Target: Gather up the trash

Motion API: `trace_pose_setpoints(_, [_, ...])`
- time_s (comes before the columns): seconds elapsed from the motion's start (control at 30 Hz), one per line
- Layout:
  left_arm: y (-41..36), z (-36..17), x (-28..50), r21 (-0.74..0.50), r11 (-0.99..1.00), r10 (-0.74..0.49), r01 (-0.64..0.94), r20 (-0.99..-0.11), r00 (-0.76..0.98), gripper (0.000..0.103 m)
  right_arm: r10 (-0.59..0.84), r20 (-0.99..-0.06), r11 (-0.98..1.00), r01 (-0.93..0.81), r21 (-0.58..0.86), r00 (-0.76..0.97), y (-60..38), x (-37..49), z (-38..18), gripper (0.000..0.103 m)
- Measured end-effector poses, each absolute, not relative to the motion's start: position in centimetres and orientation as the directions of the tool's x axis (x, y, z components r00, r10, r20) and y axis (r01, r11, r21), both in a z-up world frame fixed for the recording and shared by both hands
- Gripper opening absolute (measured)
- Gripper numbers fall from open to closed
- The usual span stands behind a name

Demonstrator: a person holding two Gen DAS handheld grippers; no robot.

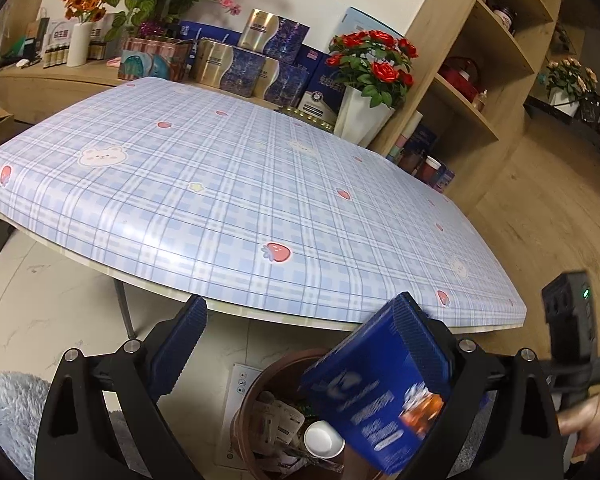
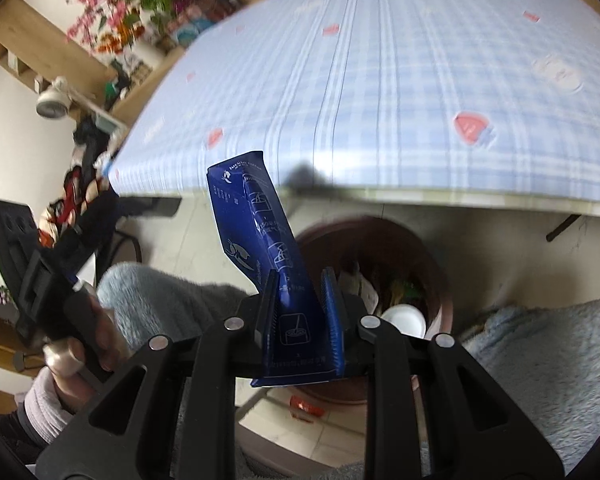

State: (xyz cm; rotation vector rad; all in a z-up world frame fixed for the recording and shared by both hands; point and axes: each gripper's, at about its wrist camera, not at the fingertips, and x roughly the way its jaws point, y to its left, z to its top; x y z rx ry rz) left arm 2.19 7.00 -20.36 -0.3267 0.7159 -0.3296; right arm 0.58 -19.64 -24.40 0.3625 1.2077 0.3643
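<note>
My left gripper (image 1: 300,320) is open wide above a brown trash bin (image 1: 260,392) on the floor below the table edge. A blue box (image 1: 380,400) lies blurred against its right finger (image 1: 420,340), tilted over the bin, with nothing pressing it from the other side. The bin holds wrappers and a white cup (image 1: 323,438). My right gripper (image 2: 300,292) is shut on a blue sachet wrapper (image 2: 260,232) that stands up between the fingers, just left of the same bin (image 2: 380,248). The white cup (image 2: 404,320) shows inside it.
The blue plaid table (image 1: 220,184) lies ahead of both grippers, its near edge (image 2: 420,196) over the bin. Boxes and potted flowers (image 1: 372,68) stand behind it, wooden shelves (image 1: 480,80) at right. A grey fluffy rug (image 2: 540,360) lies around the bin.
</note>
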Motion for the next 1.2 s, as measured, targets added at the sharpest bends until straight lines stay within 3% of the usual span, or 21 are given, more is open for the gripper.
trace_pose_setpoints(0.37, [7.8, -21.0, 2.7, -0.412, 0.899, -0.390, 0.149, -0.599, 0.700, 0.092, 0.445, -0.874, 0.888, 0.029, 0.459, 0.197, -19.1, 1.3, -29.4, 0.029])
trace_pose_setpoints(0.47, [7.7, -21.2, 2.8, -0.410, 0.900, -0.390, 0.148, -0.605, 0.694, 0.092, 0.443, -0.874, 0.882, 0.076, 0.464, 0.200, -19.9, 1.6, -30.3, 0.051])
trace_pose_setpoints(0.57, [7.6, -21.3, 2.9, -0.404, 0.902, -0.388, 0.151, -0.609, 0.692, 0.092, 0.407, -0.886, 0.897, 0.086, 0.434, 0.223, -20.3, 1.8, -30.2, 0.059])
trace_pose_setpoints(0.7, [7.3, -21.4, 3.0, -0.393, 0.906, -0.385, 0.156, -0.615, 0.688, 0.092, 0.316, -0.895, 0.931, 0.077, 0.356, 0.314, -21.2, 1.7, -28.5, 0.091])
trace_pose_setpoints(0.8, [6.9, -21.3, 3.0, -0.382, 0.910, -0.381, 0.161, -0.618, 0.688, 0.092, 0.216, -0.886, 0.965, 0.052, 0.259, 0.411, -21.2, 1.8, -26.0, 0.097])
trace_pose_setpoints(1.2, [4.8, -19.7, 3.4, -0.281, 0.936, -0.345, 0.211, -0.622, 0.703, 0.092, 0.024, -0.787, 0.999, 0.019, 0.046, 0.616, -23.2, 2.2, -20.0, 0.097])
